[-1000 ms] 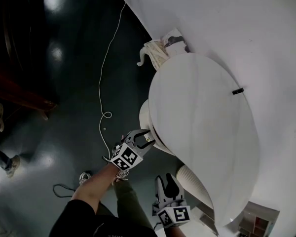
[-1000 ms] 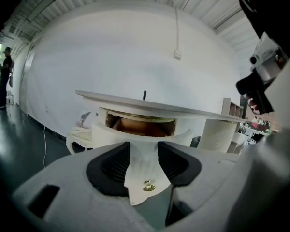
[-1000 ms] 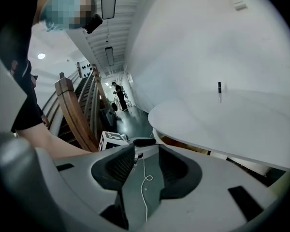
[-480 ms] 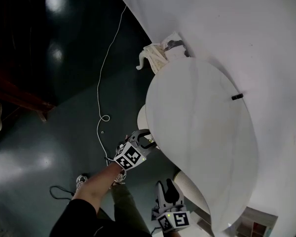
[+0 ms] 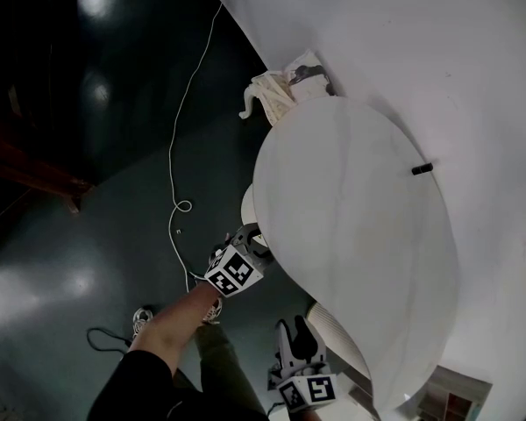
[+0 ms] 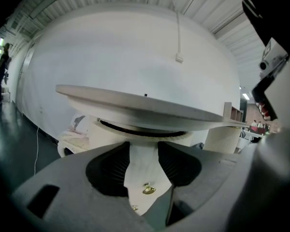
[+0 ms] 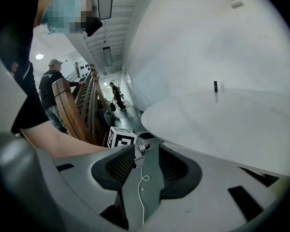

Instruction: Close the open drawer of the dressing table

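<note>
Two grippers are in play. The left gripper (image 5: 250, 242) sits at the left edge of the white oval tabletop (image 5: 351, 235), just left of centre in the head view, with its marker cube (image 5: 235, 270) facing up and a bare forearm (image 5: 171, 323) behind it. Its jaws are spread apart. Its own view looks straight at the pale drawer (image 6: 144, 168), which fills the gap between the jaws, with a small brass knob (image 6: 148, 189) low in that gap. No view shows for sure whether the jaws actually touch the drawer front.

From the head view, only a thin curved strip of the drawer (image 5: 247, 209) peeks out from under the tabletop's left rim, right above the left gripper.

The right gripper (image 5: 298, 327) hangs at the bottom centre of the head view, apart from the table edge and beside a ribbed pale base (image 5: 333, 323). Its jaws are apart too, with nothing in them. Through the gap its view shows only dark floor and a thin white cable (image 7: 144, 182), with the left gripper's cube just above.

A small black object (image 5: 422, 167) stands on the tabletop toward the right. A carved white furniture piece (image 5: 267, 95) sits at the upper centre against the white wall (image 5: 403, 42). The cable (image 5: 177, 147) runs down the dark floor (image 5: 96, 191) on the left. Some people and wooden frames (image 7: 72, 110) show at the left of the right gripper view.
</note>
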`<action>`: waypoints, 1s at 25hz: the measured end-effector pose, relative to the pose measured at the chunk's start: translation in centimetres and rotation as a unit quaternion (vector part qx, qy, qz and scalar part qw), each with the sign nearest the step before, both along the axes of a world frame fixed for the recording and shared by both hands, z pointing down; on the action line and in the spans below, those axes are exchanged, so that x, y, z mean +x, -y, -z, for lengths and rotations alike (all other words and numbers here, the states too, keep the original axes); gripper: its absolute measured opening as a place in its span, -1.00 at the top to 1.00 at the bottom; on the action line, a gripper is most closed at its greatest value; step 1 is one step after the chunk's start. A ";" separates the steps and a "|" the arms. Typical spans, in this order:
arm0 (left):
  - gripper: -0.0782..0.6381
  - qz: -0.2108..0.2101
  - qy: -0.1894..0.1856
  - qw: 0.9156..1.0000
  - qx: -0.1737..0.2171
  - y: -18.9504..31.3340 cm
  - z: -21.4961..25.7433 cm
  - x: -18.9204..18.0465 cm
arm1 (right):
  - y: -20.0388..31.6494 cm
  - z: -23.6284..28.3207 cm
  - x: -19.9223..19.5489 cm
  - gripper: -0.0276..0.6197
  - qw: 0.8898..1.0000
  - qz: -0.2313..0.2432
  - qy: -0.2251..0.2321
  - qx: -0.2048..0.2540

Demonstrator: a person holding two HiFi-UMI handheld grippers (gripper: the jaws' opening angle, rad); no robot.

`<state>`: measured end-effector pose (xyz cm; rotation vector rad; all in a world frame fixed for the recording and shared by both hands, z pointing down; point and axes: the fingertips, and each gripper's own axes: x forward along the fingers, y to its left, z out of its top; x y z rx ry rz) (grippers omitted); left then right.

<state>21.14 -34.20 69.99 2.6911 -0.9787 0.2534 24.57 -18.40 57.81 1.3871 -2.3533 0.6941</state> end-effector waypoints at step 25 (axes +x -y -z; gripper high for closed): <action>0.27 0.008 0.037 0.999 -0.014 -2.2 0.5 -4.4 | -0.4 0.7 -2.5 0.45 1.000 -0.010 0.012 0.017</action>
